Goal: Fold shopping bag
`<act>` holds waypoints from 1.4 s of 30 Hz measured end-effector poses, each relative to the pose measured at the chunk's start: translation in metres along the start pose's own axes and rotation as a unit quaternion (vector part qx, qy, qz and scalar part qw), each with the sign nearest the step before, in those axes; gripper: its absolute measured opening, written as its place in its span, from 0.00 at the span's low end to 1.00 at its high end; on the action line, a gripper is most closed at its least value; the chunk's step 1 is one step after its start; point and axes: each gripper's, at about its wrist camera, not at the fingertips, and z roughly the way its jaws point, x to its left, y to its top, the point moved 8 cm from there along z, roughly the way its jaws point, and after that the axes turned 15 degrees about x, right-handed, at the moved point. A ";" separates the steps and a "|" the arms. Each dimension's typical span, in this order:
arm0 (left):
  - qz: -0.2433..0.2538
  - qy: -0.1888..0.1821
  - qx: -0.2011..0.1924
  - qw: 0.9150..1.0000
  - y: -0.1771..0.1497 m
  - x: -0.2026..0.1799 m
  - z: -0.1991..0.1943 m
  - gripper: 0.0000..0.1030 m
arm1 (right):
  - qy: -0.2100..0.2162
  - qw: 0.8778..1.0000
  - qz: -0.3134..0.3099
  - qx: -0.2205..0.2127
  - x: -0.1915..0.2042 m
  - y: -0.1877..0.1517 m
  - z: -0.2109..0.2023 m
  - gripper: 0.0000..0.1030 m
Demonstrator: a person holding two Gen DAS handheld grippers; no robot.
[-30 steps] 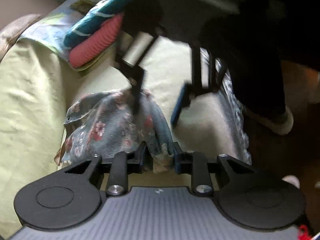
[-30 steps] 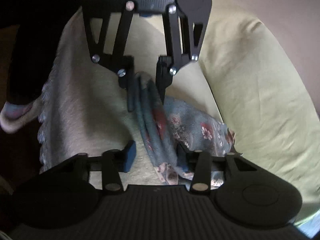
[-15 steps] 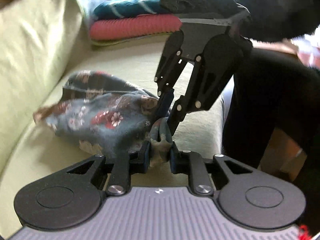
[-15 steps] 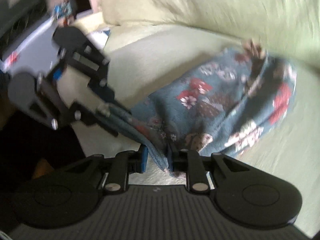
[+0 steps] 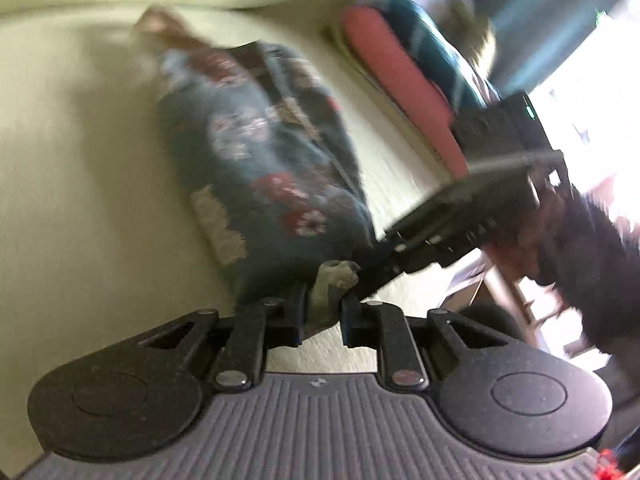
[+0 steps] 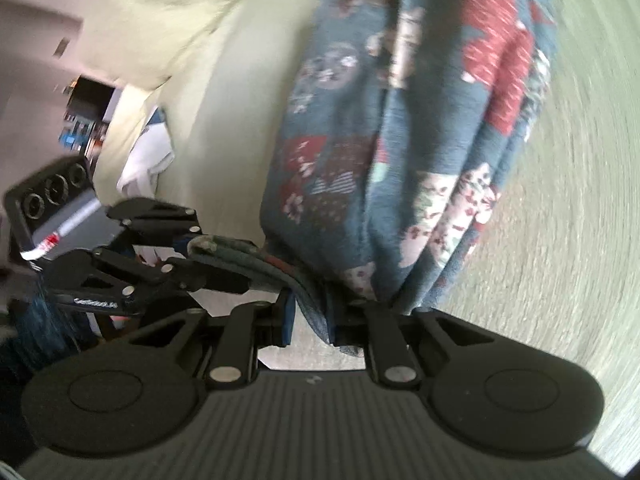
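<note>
Bag [image 6: 392,152] handles pinched btwn both grippers' jaws, over sofa [image 5: 80,160].

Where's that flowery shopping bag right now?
The floral shopping bag lies on the pale green sofa seat, its near end pinched by both the left gripper and the right gripper. In the left view, a red cushion sits beyond it.

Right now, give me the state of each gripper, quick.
Left gripper: closed on the shopping bag handle.
Right gripper: closed on the bag's fabric.
</note>
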 end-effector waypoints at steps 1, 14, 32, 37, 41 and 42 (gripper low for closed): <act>-0.010 -0.002 -0.003 1.000 0.001 0.004 0.001 0.26 | 0.008 1.000 0.019 0.001 -0.003 0.001 0.000 0.10; 0.422 0.381 -0.040 0.821 -0.050 -0.112 0.020 0.09 | -0.006 0.999 0.052 0.010 -0.008 0.002 0.007 0.06; 0.297 0.352 0.015 0.888 -0.009 -0.056 0.052 0.00 | -0.135 0.979 -0.072 -0.133 0.028 -0.029 -0.002 0.06; 0.278 0.335 0.005 0.901 -0.006 -0.052 0.052 0.00 | -0.227 0.936 -0.111 -0.245 0.056 -0.049 -0.023 0.12; 0.271 0.337 0.003 0.902 -0.004 -0.053 0.050 0.00 | -0.280 0.896 -0.188 -0.287 0.084 -0.029 -0.030 0.11; 0.270 0.339 0.003 0.901 -0.005 -0.053 0.050 0.00 | -0.301 0.886 -0.215 -0.281 0.084 -0.026 -0.024 0.11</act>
